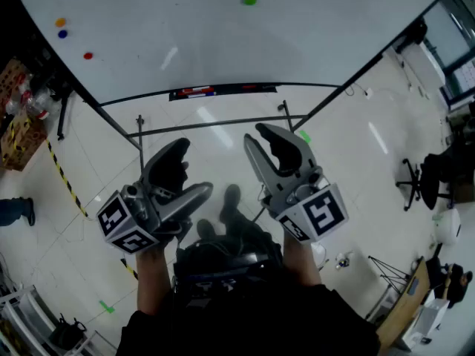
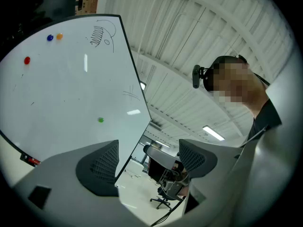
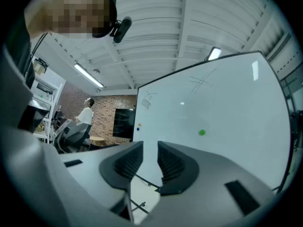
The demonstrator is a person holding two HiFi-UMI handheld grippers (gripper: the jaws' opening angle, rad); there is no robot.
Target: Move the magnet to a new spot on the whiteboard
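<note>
The whiteboard [image 1: 185, 28] stands ahead of me with a green magnet [image 1: 249, 1] near its upper middle. Orange [image 1: 60, 22], blue [image 1: 62, 33] and red [image 1: 88, 55] magnets sit at its left side. My left gripper [image 1: 189, 173] is held low in front of the board, well short of it, jaws wide open and empty. My right gripper [image 1: 271, 141] is beside it, jaws apart by a narrow gap with nothing between them. The left gripper view shows the open left gripper [image 2: 147, 160] and the green magnet [image 2: 100, 120]. Past the right gripper [image 3: 150, 161] the green magnet [image 3: 202, 132] shows too.
A marker tray [image 1: 223, 90] runs along the board's lower edge, above the stand's bars [image 1: 215, 124]. An office chair [image 1: 419, 180] stands at the right. Crates [image 1: 18, 124] and yellow-black floor tape [image 1: 63, 176] lie at the left. A person [image 3: 86, 115] stands far behind.
</note>
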